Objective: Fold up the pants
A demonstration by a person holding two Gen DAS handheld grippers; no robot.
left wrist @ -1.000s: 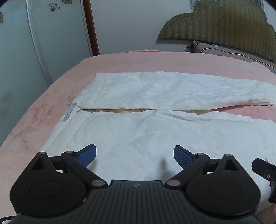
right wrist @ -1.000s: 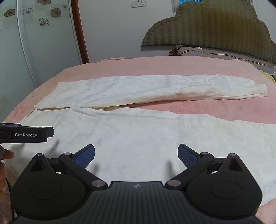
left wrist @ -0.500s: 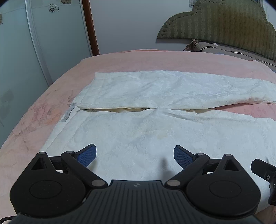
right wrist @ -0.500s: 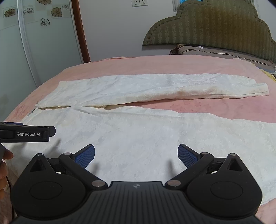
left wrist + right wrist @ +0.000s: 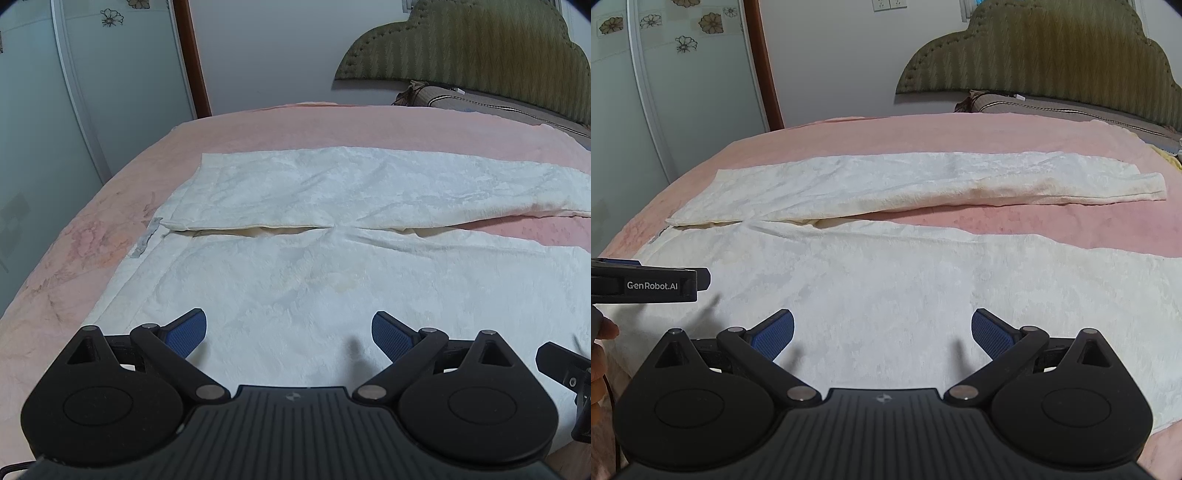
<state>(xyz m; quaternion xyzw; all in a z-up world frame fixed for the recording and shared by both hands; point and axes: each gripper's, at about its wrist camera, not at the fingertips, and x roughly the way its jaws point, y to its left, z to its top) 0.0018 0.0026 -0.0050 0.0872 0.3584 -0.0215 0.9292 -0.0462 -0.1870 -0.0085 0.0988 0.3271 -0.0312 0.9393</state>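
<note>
The left hand-held gripper [image 5: 288,332] and the right hand-held gripper [image 5: 882,332] both point forward, side by side, fingers spread wide.

soft dim light, fisheye-warped edges

the white textured pants [image 5: 332,280] ran off the right edge of the left wrist view, their far leg's hem unseen there. their near edge hid behind the black left gripper [image 5: 288,332] body. the green padded headboard [image 5: 1052,55] was cropped at the right.
</note>
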